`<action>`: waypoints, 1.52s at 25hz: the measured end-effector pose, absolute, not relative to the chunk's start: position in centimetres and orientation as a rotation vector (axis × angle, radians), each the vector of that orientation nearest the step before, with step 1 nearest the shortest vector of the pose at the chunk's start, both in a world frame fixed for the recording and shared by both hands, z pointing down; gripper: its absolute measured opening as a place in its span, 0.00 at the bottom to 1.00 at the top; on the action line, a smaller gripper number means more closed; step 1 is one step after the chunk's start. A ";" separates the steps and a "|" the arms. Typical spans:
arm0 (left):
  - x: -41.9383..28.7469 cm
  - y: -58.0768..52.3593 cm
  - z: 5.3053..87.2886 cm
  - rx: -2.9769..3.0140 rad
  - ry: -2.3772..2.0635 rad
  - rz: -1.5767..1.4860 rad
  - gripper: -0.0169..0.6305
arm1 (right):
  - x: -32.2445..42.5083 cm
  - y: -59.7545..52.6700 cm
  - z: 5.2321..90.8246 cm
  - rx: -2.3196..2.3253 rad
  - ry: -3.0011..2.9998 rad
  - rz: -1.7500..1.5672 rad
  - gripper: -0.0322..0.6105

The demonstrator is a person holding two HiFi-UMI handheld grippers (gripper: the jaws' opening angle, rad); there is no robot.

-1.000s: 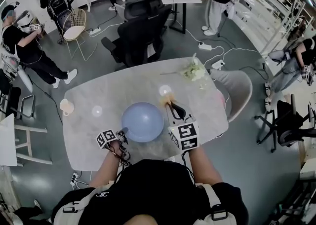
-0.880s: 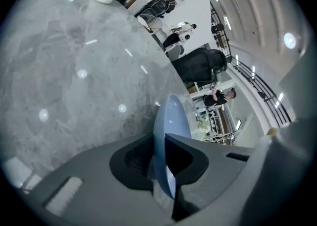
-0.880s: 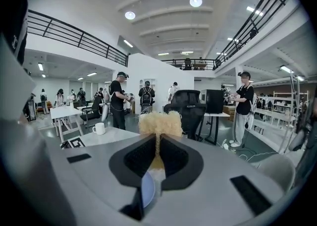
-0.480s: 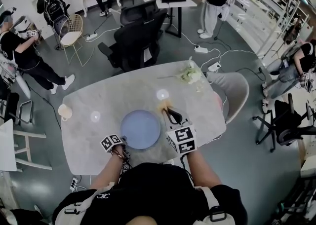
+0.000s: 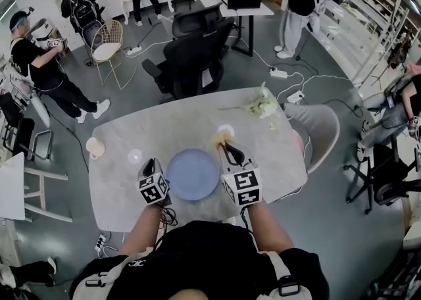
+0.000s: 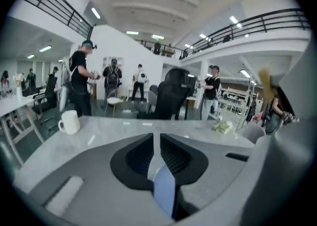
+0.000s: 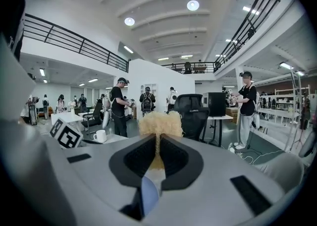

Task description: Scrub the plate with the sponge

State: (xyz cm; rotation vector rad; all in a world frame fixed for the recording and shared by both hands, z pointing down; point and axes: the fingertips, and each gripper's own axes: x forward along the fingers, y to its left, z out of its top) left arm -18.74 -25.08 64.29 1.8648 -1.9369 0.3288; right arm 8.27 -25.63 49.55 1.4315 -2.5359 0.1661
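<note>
A round blue plate (image 5: pixel 192 174) lies flat on the marbled grey table (image 5: pixel 131 127), near its front edge. My left gripper (image 5: pixel 152 162) stands just off the plate's left rim and points away from me. In its own view the left gripper (image 6: pixel 154 143) is shut, with only a thin slit between the jaws. A blue sliver shows low in that slit; I cannot tell what it is. My right gripper (image 5: pixel 229 149) hovers off the plate's far right rim, shut on a frayed yellow sponge (image 5: pixel 222 137). The sponge (image 7: pixel 159 123) sticks out past the right gripper (image 7: pixel 157 145).
A white mug (image 5: pixel 95 147) stands at the table's left edge and pale flowers (image 5: pixel 263 104) lie at the far right. Two small round white things (image 5: pixel 134 156) sit on the tabletop. A black office chair (image 5: pixel 191 62) is behind the table, a grey chair (image 5: pixel 316 124) to the right.
A second ago the plate was raised toward me at my left gripper; it now lies flat. The left gripper has moved from the near-left rim to the plate's left side. The right gripper barely moved.
</note>
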 end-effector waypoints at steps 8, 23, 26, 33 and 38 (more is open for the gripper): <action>-13.5 -25.5 44.9 2.343 -1.854 0.042 0.03 | 6.8 -26.6 44.9 1.590 -2.670 0.052 0.09; -12.4 -22.5 43.8 2.406 -1.860 0.124 0.03 | 4.8 -25.4 43.3 1.561 -2.747 -0.032 0.09; -12.6 -22.7 44.0 2.393 -1.850 0.118 0.03 | 4.8 -25.5 43.3 1.563 -2.747 -0.033 0.09; -12.7 -22.6 44.2 2.371 -1.824 0.095 0.03 | 4.7 -25.2 43.5 1.566 -2.735 -0.032 0.09; -12.9 -22.6 44.6 2.357 -1.802 0.084 0.03 | 4.6 -25.1 43.7 1.566 -2.733 -0.030 0.09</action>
